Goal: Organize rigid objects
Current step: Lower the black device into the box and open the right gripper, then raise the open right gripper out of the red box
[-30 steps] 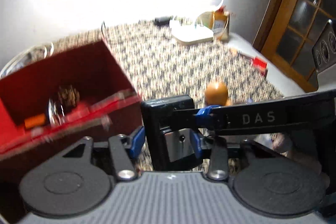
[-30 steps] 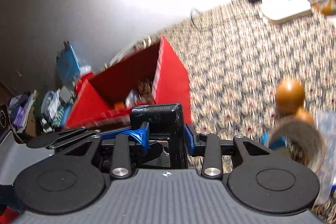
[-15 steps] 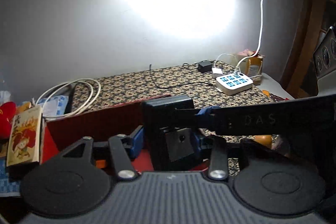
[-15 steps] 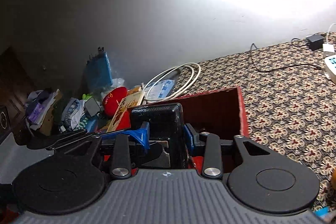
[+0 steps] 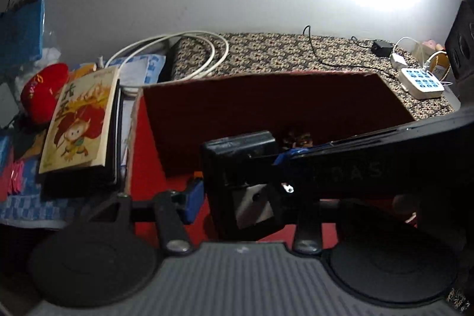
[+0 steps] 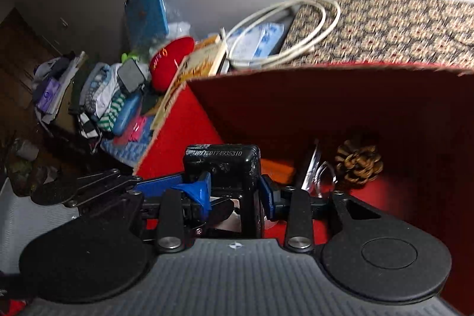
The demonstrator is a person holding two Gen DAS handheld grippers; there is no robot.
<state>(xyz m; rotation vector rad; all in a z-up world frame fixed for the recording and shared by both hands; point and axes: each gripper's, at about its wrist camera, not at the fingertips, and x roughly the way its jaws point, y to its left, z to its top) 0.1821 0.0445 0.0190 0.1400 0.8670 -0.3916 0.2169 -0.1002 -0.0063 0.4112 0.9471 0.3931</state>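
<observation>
Black block: a black block (image 6: pixel 225 168) with a printed number strip on top sits between both pairs of blue pads, held over the open red box (image 5: pixel 266 108).
Left gripper (image 5: pixel 237 191): jaws pinching the black block; its left pad shows, the right one is hidden behind the other tool.
Right gripper (image 6: pixel 237 191): jaws pinching the same block from both sides.
Surface: a patterned cloth (image 5: pixel 281 49) covers the table behind the box, against a plain grey wall with a bright glare.
Box contents: a pine cone (image 6: pixel 358 162), a clear glass piece (image 6: pixel 323 176) and an orange item (image 6: pixel 278 169) on the red floor.
Left view only: a white power strip (image 5: pixel 420 80), black charger and cord.
Right view only: clothes heaped beside the box.
Both views: a picture book (image 5: pixel 80 120), red plush and coiled white cable (image 5: pixel 177 49) left of the box.
</observation>
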